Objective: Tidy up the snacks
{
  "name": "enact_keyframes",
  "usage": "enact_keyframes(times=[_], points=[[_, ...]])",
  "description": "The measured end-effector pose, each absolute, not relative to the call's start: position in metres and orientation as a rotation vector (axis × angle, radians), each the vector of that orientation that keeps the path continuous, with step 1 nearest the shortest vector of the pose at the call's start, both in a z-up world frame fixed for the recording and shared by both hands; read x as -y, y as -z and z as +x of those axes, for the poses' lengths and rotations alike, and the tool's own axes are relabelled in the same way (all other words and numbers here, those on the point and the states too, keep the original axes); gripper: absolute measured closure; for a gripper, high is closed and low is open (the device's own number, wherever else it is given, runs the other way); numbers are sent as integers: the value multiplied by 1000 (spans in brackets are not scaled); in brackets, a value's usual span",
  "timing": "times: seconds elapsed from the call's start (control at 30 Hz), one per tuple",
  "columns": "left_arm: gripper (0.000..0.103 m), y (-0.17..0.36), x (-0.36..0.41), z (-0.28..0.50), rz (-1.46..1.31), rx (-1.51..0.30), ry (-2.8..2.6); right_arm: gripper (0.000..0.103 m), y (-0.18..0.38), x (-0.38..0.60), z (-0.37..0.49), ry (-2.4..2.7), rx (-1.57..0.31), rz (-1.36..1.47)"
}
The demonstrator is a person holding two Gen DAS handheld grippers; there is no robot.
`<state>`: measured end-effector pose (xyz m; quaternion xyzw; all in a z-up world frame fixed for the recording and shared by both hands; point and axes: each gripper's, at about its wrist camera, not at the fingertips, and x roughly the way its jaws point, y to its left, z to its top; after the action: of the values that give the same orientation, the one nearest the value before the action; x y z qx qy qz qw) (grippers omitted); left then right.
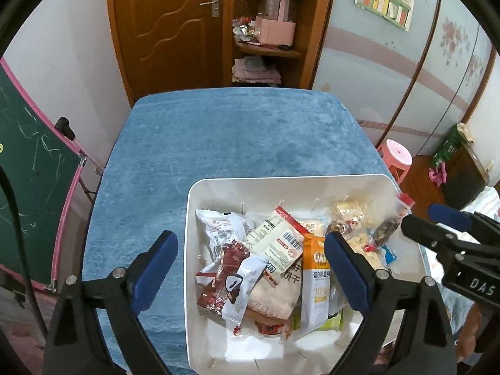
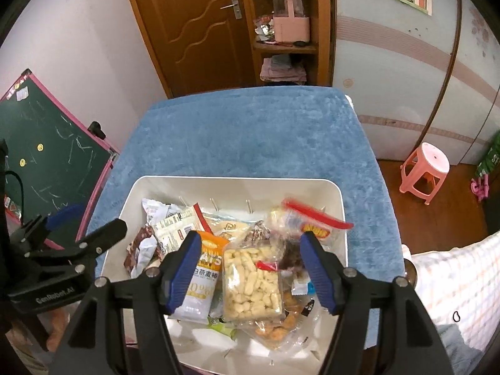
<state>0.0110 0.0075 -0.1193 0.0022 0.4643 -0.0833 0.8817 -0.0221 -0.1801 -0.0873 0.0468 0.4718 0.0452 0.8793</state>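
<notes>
Both my tongs, left tongs (image 1: 251,276) and right tongs (image 2: 250,270), hang open and empty over the packed snack bin (image 1: 200,193), blue table (image 1: 218,137) bare beyond.

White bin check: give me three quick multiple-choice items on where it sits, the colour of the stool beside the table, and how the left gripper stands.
1. The white bin sits on:
A. a blue cloth
B. a bare wooden floor
C. a shelf

2. The plastic stool is:
A. green
B. pink
C. black

3. The left gripper is:
A. shut on a packet
B. shut with nothing in it
C. open above the snacks

Answers:
1 A, the blue cloth shows on all sides of the bin.
2 B, its seat and legs are pink.
3 C, its blue pads stand wide apart over the snack packets and press on none.
</notes>
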Motion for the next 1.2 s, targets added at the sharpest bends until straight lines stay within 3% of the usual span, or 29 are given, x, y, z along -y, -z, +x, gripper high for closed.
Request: enact_keyframes(times=[0.6, 0.77, 0.87, 1.2], points=[[9, 103, -11, 4, 20, -943, 104, 37, 66, 172, -30, -82, -918, 83], [8, 85, -16, 3, 4, -912, 81, 37, 50, 165, -33, -79, -878, 75], [1, 70, -15, 2, 39, -895, 43, 36, 39, 160, -35, -72, -848, 60], [1, 32, -13, -3, 44, -830, 24, 32, 14, 155, -32, -70, -831, 98]])
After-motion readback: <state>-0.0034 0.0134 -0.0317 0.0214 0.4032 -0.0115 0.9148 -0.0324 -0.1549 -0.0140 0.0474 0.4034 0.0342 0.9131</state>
